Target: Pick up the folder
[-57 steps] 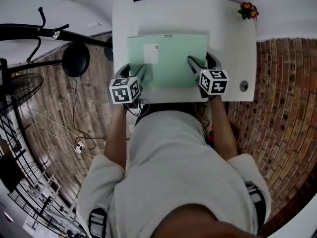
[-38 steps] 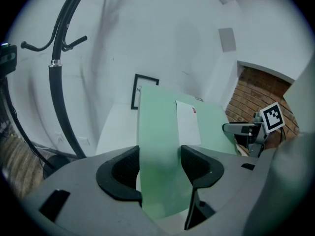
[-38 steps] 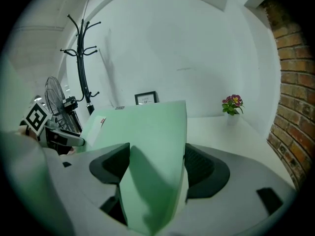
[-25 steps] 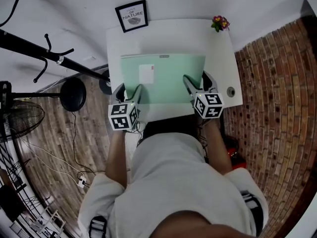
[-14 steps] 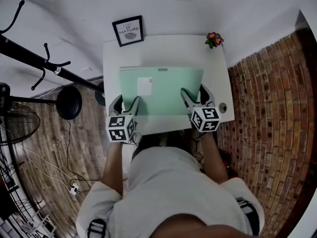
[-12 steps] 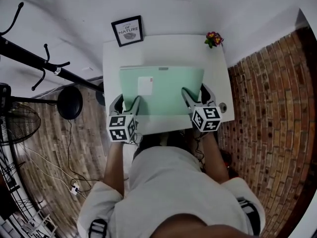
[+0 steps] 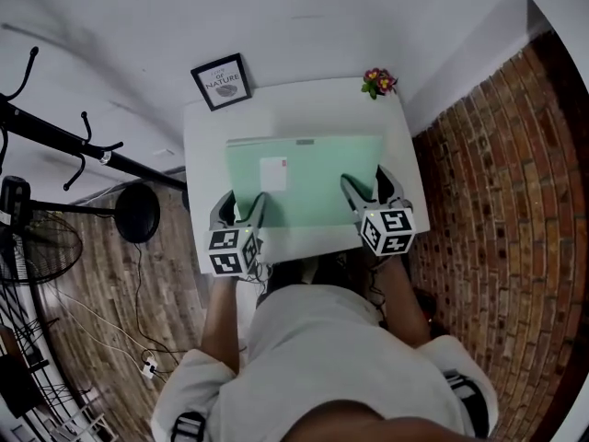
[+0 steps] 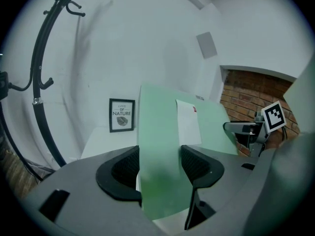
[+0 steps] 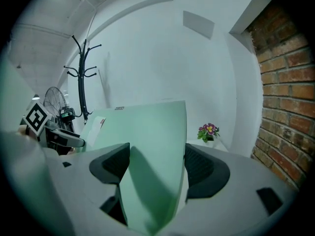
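A pale green folder [image 7: 313, 178] with a white label hangs over the white desk [image 7: 294, 99], held at its two near corners. My left gripper [image 7: 242, 205] is shut on the near left corner, one finger over the sheet and one outside its edge. In the left gripper view the folder [image 8: 162, 146] runs up between the jaws of the left gripper [image 8: 160, 166], tilted and off the desk. My right gripper [image 7: 365, 184] is shut on the near right corner. The right gripper view has the folder [image 9: 147, 132] filling the gap in the right gripper [image 9: 157, 166].
A framed print [image 7: 221, 81] leans on the wall at the desk's far left. A small flower pot [image 7: 377, 82] stands at the far right corner. A black coat stand [image 7: 55, 145] and a fan [image 7: 37, 247] are left of the desk, a brick wall [image 7: 497, 201] right.
Both grippers have kept their grip and carried the folder a little up over the desk. The head camera has shifted, so the desk sits lower in its view.
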{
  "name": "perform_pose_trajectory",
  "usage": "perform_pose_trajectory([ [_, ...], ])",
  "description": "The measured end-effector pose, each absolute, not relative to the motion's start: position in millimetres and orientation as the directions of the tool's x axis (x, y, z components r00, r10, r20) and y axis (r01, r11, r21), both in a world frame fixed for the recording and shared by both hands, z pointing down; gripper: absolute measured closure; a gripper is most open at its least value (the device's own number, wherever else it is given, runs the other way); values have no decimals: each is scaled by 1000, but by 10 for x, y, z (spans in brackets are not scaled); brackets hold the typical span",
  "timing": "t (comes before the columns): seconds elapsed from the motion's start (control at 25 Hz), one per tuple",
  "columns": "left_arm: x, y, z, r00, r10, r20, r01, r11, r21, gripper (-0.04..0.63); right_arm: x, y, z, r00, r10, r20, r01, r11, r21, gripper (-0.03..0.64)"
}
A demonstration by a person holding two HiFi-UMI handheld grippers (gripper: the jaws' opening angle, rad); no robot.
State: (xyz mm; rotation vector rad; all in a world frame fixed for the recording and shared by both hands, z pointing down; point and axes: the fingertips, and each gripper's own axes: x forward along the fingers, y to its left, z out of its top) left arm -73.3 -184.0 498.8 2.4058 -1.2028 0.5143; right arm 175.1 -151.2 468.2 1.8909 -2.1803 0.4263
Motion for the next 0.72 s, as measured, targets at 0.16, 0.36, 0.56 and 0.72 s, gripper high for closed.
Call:
perform_pose_trajectory([
  [0.16, -505, -1797, 4866, 578, -663, 476, -800, -576, 170, 325, 1973, -1393, 4586, -124, -935, 331, -992, 105, -75, 270],
  [0.36, -192, -1746, 4732, 606, -650, 458, -774, -614, 152, 325, 2267, -1229, 4472, -83, -948, 306, -995, 62, -78, 270],
  [0.56, 117, -1714, 4553, 643, -636, 426, -739, -661, 130, 325, 2548, -1063, 4305, -38, -964, 264, -997, 19, -74, 270],
  [0.72, 328, -1695, 4437, 669, -622, 407, -712, -694, 111, 325, 2735, -946, 4210, -2, -971, 240, -997, -17, -75, 270],
])
